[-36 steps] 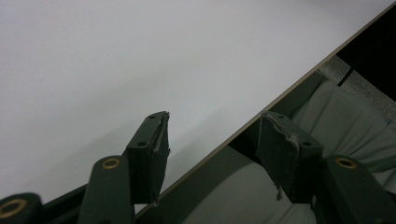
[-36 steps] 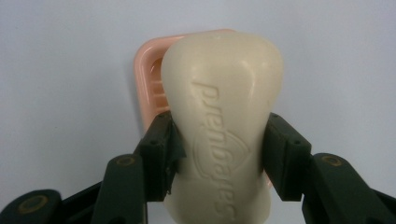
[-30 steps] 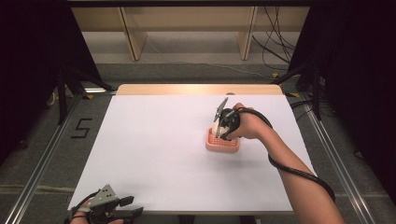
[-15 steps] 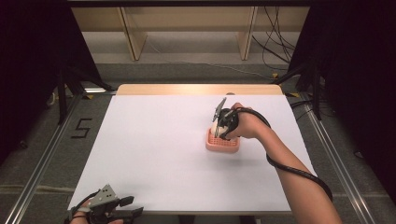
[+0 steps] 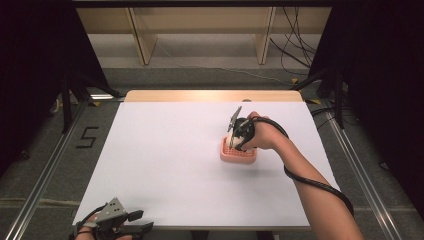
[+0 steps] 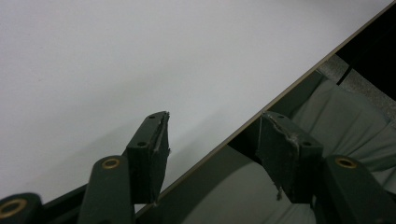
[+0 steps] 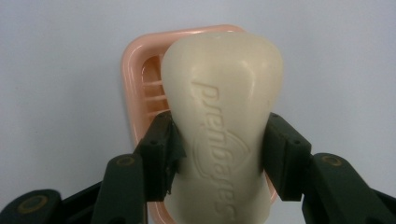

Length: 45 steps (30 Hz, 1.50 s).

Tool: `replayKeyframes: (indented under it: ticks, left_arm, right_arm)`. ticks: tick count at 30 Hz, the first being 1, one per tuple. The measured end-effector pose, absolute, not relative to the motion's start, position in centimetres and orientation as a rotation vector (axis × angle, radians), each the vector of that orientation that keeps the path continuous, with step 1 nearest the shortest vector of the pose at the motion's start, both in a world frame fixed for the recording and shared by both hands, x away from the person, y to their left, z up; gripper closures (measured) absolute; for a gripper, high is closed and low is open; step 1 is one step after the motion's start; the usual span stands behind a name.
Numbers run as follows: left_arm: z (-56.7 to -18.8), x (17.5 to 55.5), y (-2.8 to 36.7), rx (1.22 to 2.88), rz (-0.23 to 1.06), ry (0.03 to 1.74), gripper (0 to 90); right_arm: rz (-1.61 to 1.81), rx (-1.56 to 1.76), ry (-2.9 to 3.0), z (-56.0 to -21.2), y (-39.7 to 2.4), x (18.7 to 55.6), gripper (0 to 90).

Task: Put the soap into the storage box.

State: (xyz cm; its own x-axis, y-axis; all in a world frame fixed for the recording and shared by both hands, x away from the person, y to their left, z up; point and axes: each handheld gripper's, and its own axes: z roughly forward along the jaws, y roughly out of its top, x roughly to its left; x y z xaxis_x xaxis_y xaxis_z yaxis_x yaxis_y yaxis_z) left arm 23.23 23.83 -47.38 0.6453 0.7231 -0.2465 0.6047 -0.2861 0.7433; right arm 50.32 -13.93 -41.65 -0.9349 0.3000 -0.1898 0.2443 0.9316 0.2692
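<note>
Stretching across most of the high view, the white worktop (image 5: pixel 165 165) carries 1 pink soap dish (image 5: pixel 238 153) right of centre, and nothing on it has shifted over the last second: the dish lies where it lay, and both hands have kept their places. That stillness suggests a pause with the grip already made, either just before the bar is lowered into the dish or just as it is lifted clear; which of the 2 I cannot tell. The right tongs (image 7: pixel 219 154) are closed on the soap bar (image 7: pixel 224 121), 1 black pad pressing each long side at about its middle, and they hold it directly over the dish, whose ribbed floor shows behind the bar in the right gripper view. Whether the bar's far end touches the dish I cannot say. Down at the near left corner of the worktop, the left tongs (image 6: pixel 212 158) stand open with nothing between the pads, hanging idle over the worktop's edge. The bar itself is cream-coloured, smooth and rounded, wider at its far end, with a brand word and an oval emblem pressed into its face.
</note>
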Motion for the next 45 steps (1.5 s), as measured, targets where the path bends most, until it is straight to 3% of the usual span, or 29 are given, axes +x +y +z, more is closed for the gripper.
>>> replayKeyframes:
  ticks: [45]
  left_arm:
    - [-47.4, 23.2, 23.9, 1.992, 0.172, 1.036, 42.5]
  right_arm:
    - [0.301, 0.459, 2.878, -43.1, -13.3, 50.6, 50.2]
